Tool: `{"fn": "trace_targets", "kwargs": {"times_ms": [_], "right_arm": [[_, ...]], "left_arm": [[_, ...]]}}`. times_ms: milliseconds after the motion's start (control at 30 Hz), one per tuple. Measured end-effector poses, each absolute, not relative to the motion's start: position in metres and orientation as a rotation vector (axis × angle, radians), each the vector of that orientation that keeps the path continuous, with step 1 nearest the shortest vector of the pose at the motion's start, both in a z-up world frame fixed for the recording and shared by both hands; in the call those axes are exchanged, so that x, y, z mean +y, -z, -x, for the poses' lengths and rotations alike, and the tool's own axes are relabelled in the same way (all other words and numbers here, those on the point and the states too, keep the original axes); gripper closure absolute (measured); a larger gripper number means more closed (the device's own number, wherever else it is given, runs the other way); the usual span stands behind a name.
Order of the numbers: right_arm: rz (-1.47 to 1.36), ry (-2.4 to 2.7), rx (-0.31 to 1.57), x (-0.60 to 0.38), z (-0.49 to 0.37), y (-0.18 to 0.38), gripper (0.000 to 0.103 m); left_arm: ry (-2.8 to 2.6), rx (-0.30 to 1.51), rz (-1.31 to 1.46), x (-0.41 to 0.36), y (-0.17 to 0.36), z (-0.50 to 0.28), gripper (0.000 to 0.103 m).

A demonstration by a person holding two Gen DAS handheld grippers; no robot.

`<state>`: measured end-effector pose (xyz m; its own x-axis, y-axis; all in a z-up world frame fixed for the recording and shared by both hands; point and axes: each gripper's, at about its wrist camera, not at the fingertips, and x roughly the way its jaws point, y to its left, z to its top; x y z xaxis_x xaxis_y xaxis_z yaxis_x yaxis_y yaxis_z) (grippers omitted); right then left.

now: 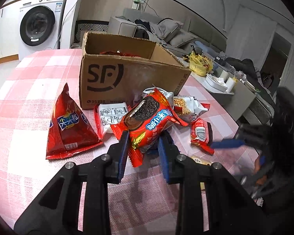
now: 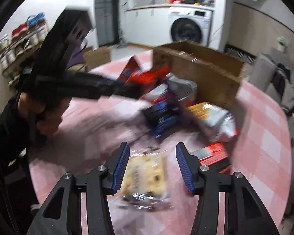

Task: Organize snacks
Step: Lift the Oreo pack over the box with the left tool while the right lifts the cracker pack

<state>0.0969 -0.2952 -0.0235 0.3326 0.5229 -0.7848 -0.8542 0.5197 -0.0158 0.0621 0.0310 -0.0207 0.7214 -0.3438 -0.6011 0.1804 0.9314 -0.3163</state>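
Note:
My left gripper (image 1: 144, 137) is shut on a red cookie packet (image 1: 147, 121) and holds it just above the pink checked tablecloth (image 1: 19, 90), in front of the open brown SF cardboard box (image 1: 127, 76). In the blurred right wrist view my right gripper (image 2: 152, 150) stands open over a pale cracker packet (image 2: 145, 174) that lies between its fingers, untouched. The same box (image 2: 203, 74) stands behind a heap of snack packets (image 2: 186, 105). The left gripper (image 2: 127, 92) reaches in from the left there.
A red triangular crisp bag (image 1: 70, 127), a white packet (image 1: 111, 115), a noodle-snack bag (image 1: 188, 105) and a small red packet (image 1: 201, 133) lie around the box. A washing machine (image 1: 39, 27) and a grey sofa (image 1: 166, 31) stand beyond the table. A person's hand (image 2: 47, 113) holds the left gripper.

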Motion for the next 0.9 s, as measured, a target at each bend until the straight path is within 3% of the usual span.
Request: {"fn": "trace_targets", "kwargs": {"times_ms": [133,433,900], "right_arm": [[0.552,-0.936,0.882,-0.283,-0.094,0.045,0.039],[0.542,-0.931,0.886,-0.290,-0.096,0.052,0.045],[0.249,-0.797,0.653,-0.321,-0.120,-0.020,0.045]], "left_arm": [[0.295,0.689,0.240,0.037,0.012,-0.055,0.077],[0.294,0.668,0.230,0.044,0.003,-0.046,0.077],[0.292,0.618,0.224,0.050,-0.023,-0.032,0.077]]}}
